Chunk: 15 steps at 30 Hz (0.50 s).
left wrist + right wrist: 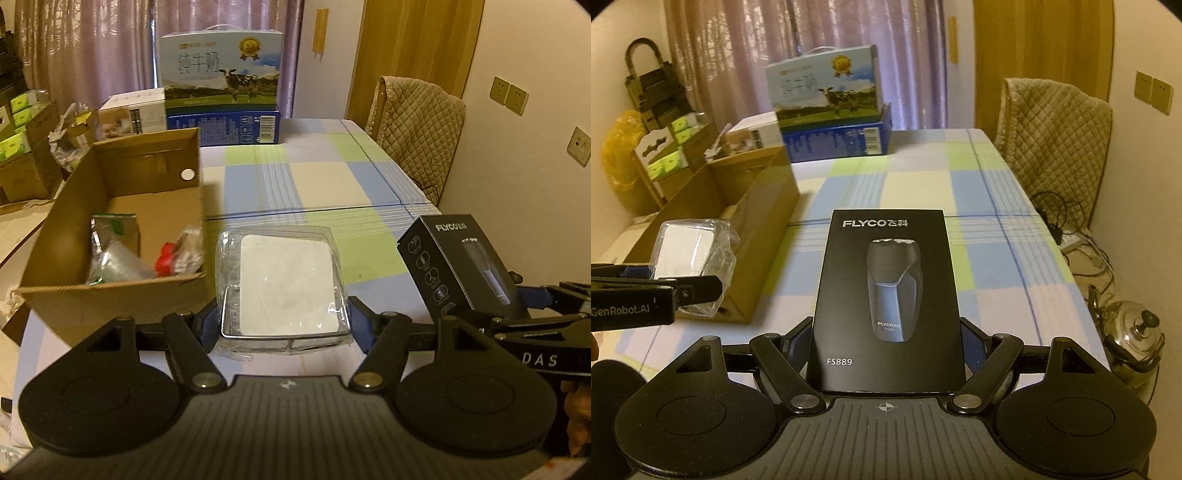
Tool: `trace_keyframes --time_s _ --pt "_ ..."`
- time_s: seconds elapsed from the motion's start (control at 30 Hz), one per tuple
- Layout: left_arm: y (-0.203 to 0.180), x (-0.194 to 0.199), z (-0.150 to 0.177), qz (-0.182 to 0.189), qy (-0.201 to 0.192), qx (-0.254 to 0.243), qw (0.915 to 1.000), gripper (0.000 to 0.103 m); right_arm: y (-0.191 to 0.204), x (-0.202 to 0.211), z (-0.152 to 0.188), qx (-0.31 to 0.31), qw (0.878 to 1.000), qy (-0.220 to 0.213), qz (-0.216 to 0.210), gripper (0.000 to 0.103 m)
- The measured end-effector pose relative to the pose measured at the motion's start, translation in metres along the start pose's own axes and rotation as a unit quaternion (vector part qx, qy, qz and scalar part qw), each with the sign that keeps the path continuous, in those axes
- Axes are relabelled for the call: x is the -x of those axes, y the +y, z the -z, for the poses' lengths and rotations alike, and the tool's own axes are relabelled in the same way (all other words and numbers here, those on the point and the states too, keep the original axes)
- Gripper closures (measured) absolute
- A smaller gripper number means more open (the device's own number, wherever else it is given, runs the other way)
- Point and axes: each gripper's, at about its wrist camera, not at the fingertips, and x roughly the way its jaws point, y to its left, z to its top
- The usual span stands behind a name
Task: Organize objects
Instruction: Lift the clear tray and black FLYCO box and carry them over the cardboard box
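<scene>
My left gripper (284, 326) is shut on a clear plastic pack with a white pad inside (286, 284), held above the checked tablecloth just right of an open cardboard box (110, 306). In that box lie a silver-green packet (114, 247) and a red-and-clear wrapped item (177, 253). My right gripper (886, 343) is shut on the lower end of a black FLYCO shaver box (886, 291), held upright over the table's middle. The same black box (461, 264) shows at the right edge of the left wrist view. The clear pack (690, 251) shows at the left of the right wrist view.
At the table's far end a milk carton case (221, 66) sits on a blue box (225, 125), with a white box (133, 114) beside it. A chair with a quilted cover (417, 125) stands on the right. A steel kettle (1134, 332) and cables lie on the floor.
</scene>
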Motion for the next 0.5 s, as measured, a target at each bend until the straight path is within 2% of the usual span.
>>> trace_keyframes --time_s 0.5 --pt "0.034 0.026 0.017 -0.031 0.005 0.013 0.9994 0.039 0.046 -0.011 -0.005 0.031 0.999 0.004 -0.042 0.027"
